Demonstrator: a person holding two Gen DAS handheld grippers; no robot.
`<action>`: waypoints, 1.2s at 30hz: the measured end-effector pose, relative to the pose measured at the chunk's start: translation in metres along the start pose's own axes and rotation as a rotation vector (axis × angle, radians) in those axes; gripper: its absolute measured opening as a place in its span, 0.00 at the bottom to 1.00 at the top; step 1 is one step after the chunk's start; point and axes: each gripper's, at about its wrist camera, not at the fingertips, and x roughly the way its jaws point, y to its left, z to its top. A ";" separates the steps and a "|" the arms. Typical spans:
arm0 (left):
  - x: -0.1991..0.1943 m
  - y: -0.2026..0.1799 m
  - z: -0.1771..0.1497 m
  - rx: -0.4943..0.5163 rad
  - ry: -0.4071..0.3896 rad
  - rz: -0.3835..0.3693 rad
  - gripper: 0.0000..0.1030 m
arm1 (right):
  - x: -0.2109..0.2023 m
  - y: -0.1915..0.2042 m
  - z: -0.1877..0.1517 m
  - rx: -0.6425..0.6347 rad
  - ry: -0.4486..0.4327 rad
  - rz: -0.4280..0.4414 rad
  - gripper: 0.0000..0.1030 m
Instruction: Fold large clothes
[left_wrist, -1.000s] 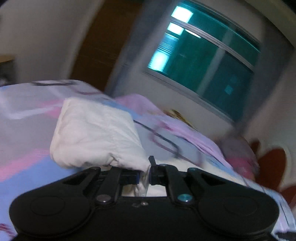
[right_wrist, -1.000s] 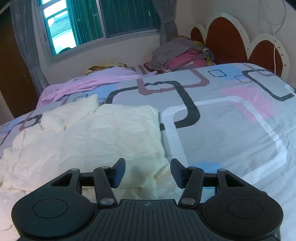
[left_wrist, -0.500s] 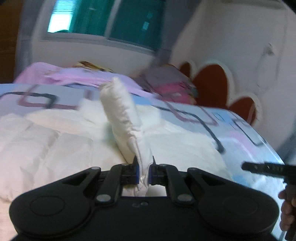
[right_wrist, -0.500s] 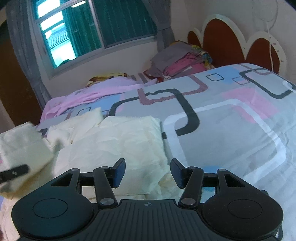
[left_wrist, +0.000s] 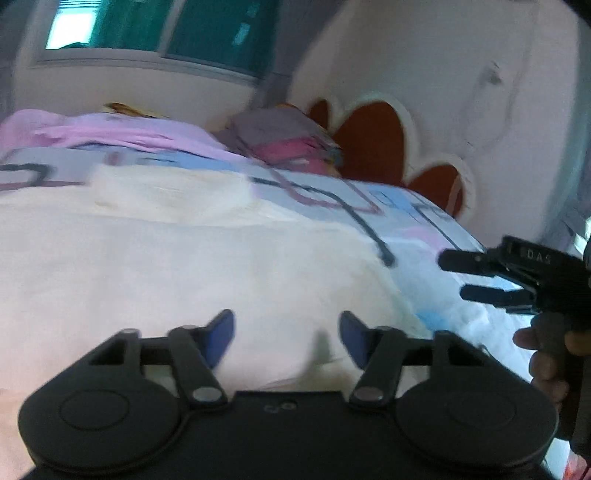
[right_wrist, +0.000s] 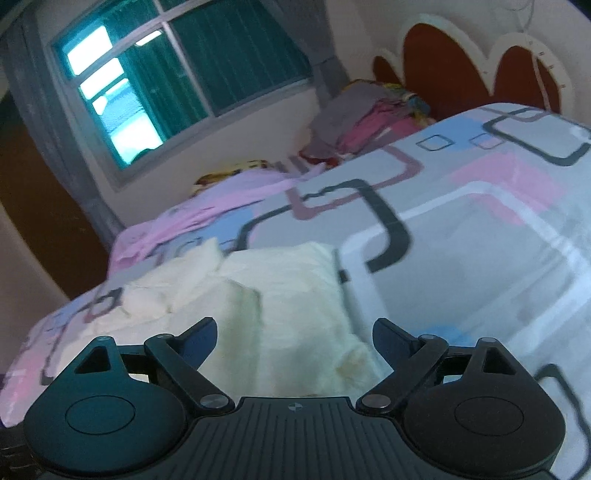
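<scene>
A large cream garment (left_wrist: 177, 266) lies spread and partly folded on the bed; it also shows in the right wrist view (right_wrist: 280, 295), with one layer folded over on its left. My left gripper (left_wrist: 287, 334) is open and empty just above the garment's near edge. My right gripper (right_wrist: 294, 338) is open and empty over the garment's near right part. The right gripper also shows at the right edge of the left wrist view (left_wrist: 476, 277), open, held by a hand over the bedsheet.
The bed has a sheet (right_wrist: 480, 221) with pink, blue and grey squares. A pile of grey and pink clothes (right_wrist: 369, 118) sits by the red-and-white headboard (right_wrist: 461, 66). A pink blanket (right_wrist: 207, 214) lies under the window (right_wrist: 177, 77).
My left gripper has let go of the cream fold it was holding up and is now open; the fold lies flat on the garment. The right gripper has opened wider and tilted.
</scene>
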 end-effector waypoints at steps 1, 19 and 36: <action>-0.009 0.010 0.001 -0.016 -0.025 0.042 0.55 | 0.004 0.002 0.000 0.003 0.011 0.021 0.88; -0.026 0.145 0.022 -0.087 -0.050 0.337 0.47 | 0.043 0.055 0.002 -0.206 -0.004 0.093 0.04; -0.040 0.180 0.019 -0.027 0.005 0.374 0.48 | 0.059 0.045 0.007 -0.178 0.013 -0.025 0.43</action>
